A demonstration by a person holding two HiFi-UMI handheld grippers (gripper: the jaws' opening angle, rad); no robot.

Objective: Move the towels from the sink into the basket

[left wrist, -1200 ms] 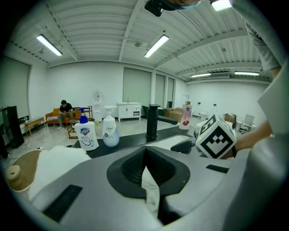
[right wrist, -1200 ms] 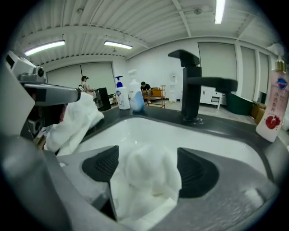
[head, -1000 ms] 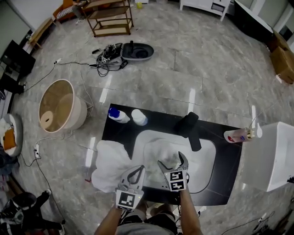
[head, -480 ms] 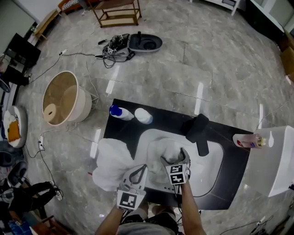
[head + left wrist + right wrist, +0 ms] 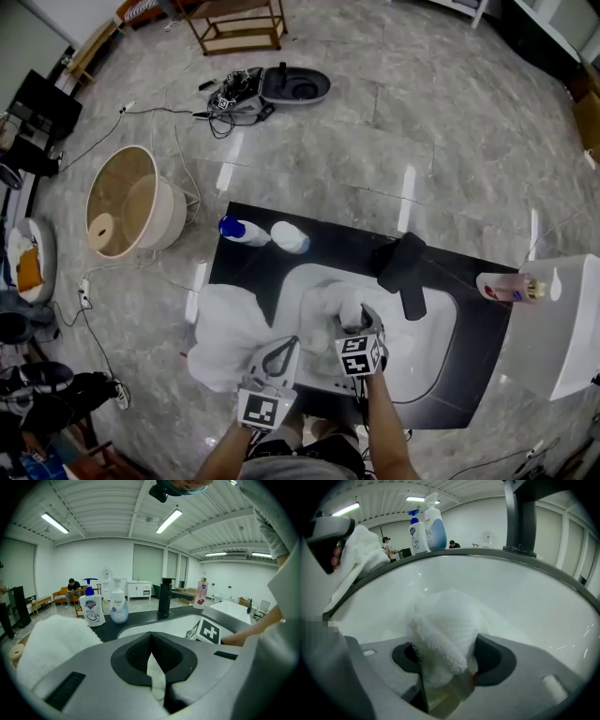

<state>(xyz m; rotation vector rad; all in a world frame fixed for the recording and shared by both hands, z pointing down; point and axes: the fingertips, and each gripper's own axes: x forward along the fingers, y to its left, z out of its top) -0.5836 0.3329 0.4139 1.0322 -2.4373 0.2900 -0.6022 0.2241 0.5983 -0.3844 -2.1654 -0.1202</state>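
A white towel (image 5: 323, 300) lies bunched in the white sink (image 5: 424, 330). My right gripper (image 5: 354, 317) reaches down into the sink. Its jaws have just been closing, and the pads now press on a fold of that towel (image 5: 445, 620); this gripper (image 5: 445, 654) is shut on it. My left gripper (image 5: 283, 343) hovers at the sink's near left rim, jaws together with white cloth between them (image 5: 151, 641). A second white towel (image 5: 225, 328) hangs from it over the counter's left edge. The round beige basket (image 5: 167, 214) stands on the floor to the far left.
A black faucet (image 5: 403, 267) rises behind the sink. Two soap bottles (image 5: 239, 230) (image 5: 289, 237) stand on the black counter (image 5: 469, 375), and a pink bottle (image 5: 502, 286) lies at its right end beside a white box (image 5: 562, 319). Cables and gear (image 5: 234, 94) litter the floor beyond.
My right gripper has sunk into the sink and its jaws have narrowed around the towel. The left gripper and its towel have stayed put.
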